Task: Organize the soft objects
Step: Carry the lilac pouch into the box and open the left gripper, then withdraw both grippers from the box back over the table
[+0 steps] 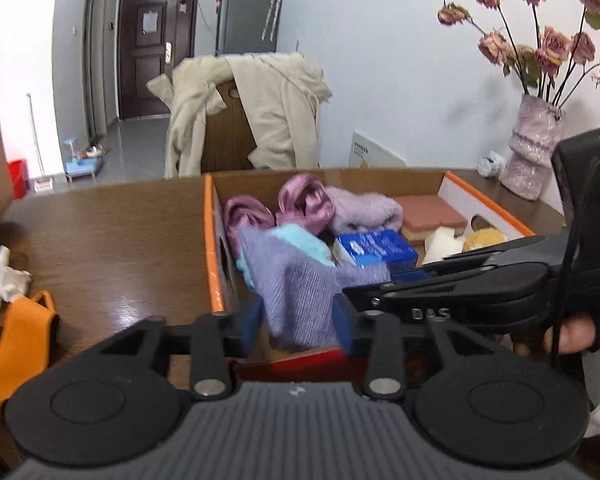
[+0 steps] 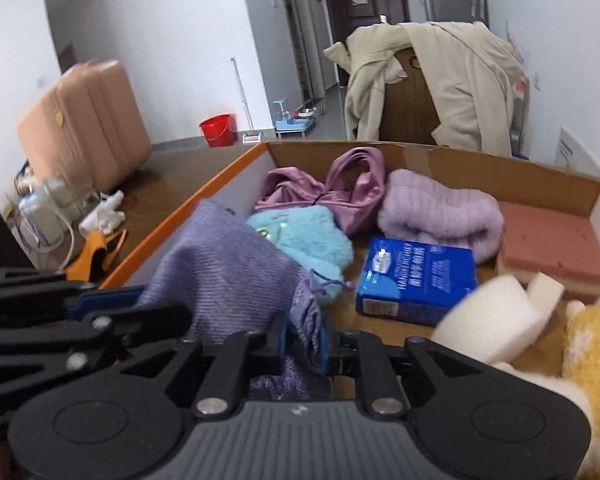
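**Me:** Two tongs, one in each of my hands, and both sit at the near left corner of the cardboard box [image 1: 208, 220] on the brown table [image 1: 100, 232]. The purple woven cloth [image 1: 300, 292] hangs between them.

**Friend:** Where is that cloth exactly?

**Me:** It is draped inside the box against the left wall. Its lower end drops down between the fingers of my left tongs [image 1: 298, 320]. It partly covers the teal fluffy piece [image 2: 300, 236] just behind it.

**Friend:** Are the left tongs squeezing it?

**Me:** No. Their blue pads stand fairly wide apart, with the cloth loose in the gap.

**Friend:** And the right ones?

**Me:** My right tongs [image 2: 306, 344] come in from the right side, close beside the left pair. Their gap is narrow and a fold of the same cloth fills it. I cannot tell whether the pads press on the fold or only flank it.

**Friend:** What else lies in the box?

**Me:** A mauve satin bag [image 2: 356, 184] is at the far wall, with a lilac knit bundle [image 2: 440, 208] to its right. A blue tissue pack [image 2: 416, 280] lies in the middle of the floor. A pink sponge [image 2: 552, 244] sits in the far right corner. Nearer on the right are a white foam block [image 2: 484, 316] and a yellow plush toy [image 2: 592, 352], touching each other.
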Demonstrator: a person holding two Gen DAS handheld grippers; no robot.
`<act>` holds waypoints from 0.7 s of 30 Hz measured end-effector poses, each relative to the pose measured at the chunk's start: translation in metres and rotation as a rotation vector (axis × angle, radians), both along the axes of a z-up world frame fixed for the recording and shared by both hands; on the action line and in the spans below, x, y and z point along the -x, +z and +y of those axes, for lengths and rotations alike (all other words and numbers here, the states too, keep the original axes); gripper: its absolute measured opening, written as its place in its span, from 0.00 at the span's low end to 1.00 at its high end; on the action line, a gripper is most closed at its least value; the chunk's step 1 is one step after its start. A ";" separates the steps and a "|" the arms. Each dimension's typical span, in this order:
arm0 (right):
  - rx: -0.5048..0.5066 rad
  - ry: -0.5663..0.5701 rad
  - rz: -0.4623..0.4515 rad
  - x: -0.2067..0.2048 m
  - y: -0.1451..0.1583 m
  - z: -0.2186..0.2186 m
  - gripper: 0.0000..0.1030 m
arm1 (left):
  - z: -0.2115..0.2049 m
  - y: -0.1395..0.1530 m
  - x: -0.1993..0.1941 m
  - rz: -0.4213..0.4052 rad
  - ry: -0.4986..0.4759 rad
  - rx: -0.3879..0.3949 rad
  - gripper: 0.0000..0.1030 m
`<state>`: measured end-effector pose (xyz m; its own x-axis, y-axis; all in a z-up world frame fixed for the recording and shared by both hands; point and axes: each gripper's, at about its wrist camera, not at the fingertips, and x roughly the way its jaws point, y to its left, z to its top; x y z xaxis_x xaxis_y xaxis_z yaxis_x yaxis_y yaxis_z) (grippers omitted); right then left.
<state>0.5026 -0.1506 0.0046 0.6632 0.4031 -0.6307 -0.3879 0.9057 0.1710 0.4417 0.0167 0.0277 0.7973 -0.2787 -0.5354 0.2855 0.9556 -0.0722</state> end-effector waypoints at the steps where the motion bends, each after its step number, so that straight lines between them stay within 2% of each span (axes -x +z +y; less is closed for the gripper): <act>1: -0.004 -0.003 -0.009 0.003 0.004 -0.002 0.28 | 0.000 0.006 0.003 -0.014 0.006 -0.001 0.39; 4: -0.009 -0.015 -0.052 0.017 0.025 -0.009 0.41 | 0.002 0.025 0.013 -0.053 0.023 0.007 0.40; 12: 0.012 -0.060 -0.203 0.082 0.098 -0.041 0.56 | 0.000 0.078 0.070 -0.174 0.030 0.015 0.46; 16: 0.027 -0.117 -0.283 0.126 0.129 -0.062 0.70 | -0.002 0.099 0.105 -0.228 0.029 0.023 0.51; 21: 0.008 -0.147 -0.324 0.172 0.148 -0.080 0.74 | -0.012 0.113 0.142 -0.266 0.036 0.023 0.53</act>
